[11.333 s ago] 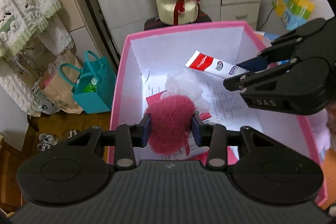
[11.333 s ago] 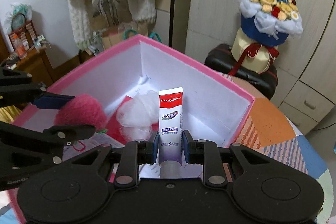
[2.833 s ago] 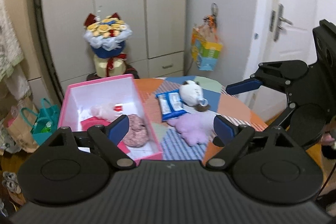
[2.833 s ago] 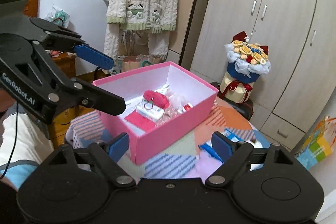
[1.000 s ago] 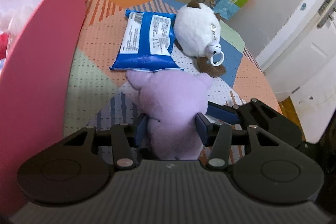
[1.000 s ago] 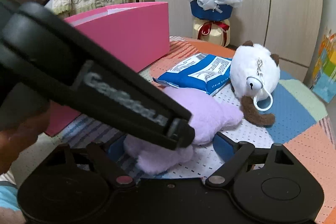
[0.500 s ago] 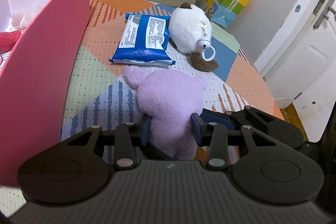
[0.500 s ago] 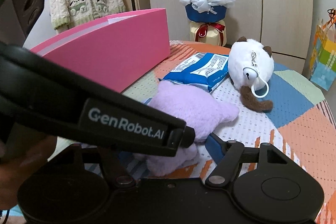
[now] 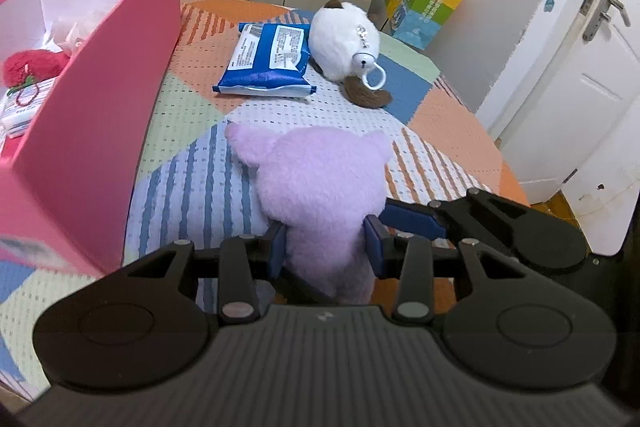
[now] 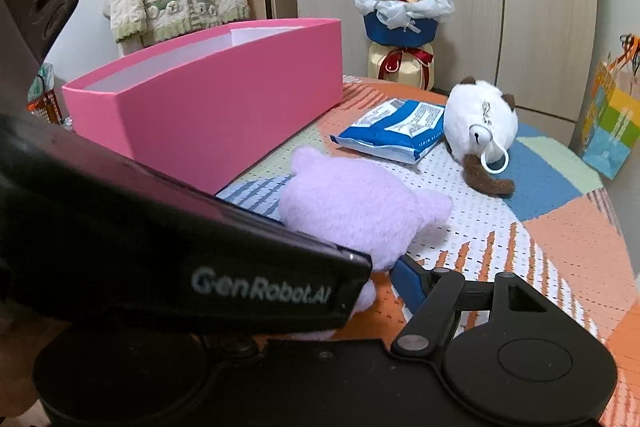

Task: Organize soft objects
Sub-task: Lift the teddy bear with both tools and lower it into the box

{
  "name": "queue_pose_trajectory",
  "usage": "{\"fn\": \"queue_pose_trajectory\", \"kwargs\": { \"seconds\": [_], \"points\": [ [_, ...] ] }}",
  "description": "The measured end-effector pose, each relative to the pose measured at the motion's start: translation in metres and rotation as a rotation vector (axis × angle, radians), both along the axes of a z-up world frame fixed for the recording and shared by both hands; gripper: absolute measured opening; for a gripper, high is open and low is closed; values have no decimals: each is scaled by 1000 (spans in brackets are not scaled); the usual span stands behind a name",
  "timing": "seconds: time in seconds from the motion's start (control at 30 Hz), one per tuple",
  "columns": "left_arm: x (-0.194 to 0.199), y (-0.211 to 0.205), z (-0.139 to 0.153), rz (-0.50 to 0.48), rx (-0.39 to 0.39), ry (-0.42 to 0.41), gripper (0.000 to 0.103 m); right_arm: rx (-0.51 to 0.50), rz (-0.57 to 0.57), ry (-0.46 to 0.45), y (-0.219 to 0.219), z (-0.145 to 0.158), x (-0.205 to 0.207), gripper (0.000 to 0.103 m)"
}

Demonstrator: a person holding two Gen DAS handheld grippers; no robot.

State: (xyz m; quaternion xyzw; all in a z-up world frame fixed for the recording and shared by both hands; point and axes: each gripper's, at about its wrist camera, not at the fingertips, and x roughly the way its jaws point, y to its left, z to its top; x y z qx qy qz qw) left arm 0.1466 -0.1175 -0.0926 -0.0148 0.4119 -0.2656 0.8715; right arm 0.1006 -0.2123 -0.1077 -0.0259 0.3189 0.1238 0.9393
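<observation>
Lilac plush fills the middle of both views: the purple soft toy sits with its lower end pinched between the blue pads of the left gripper, which is clamped on it. A second ago those pads stood wider around the toy; they have since squeezed in, and the toy has been drawn nearer along the patchwork tablecloth, away from the blue wipes packet it had been touching. It now looks partly raised off the cloth, though its underside is hidden, so that cannot be settled.

The right gripper reaches in from the toy's other side. Only one of its blue fingers is visible, just beside the plush; the other is covered by the left gripper's body, so whether it presses on the toy cannot be told. Its jaws have narrowed over the same second.

For the task, this reads as the grasp being made and the carry beginning, with the pink box close on the left as the likely destination. It already holds a red fluffy ball. The white plush keychain and the packet are not yet put away.

Readable writing: "GenRobot.AI" in white on the left gripper's side in the right wrist view. The packet's label is dense print, too small to read.
</observation>
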Motion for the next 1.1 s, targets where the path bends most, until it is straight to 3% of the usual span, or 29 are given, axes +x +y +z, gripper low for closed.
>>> {"fn": "queue_pose_trajectory", "kwargs": {
  "seconds": [0.7,0.97,1.1],
  "points": [
    [-80,47,65,-52,-74,-139,39,-44,65,-111,32,67,-75,73],
    [-78,81,92,-61,-129,-104,39,-67,93,-114,54,95,-83,73],
    [-66,105,110,-58,-173,-116,39,-77,133,-169,68,112,-77,73]
  ]
}}
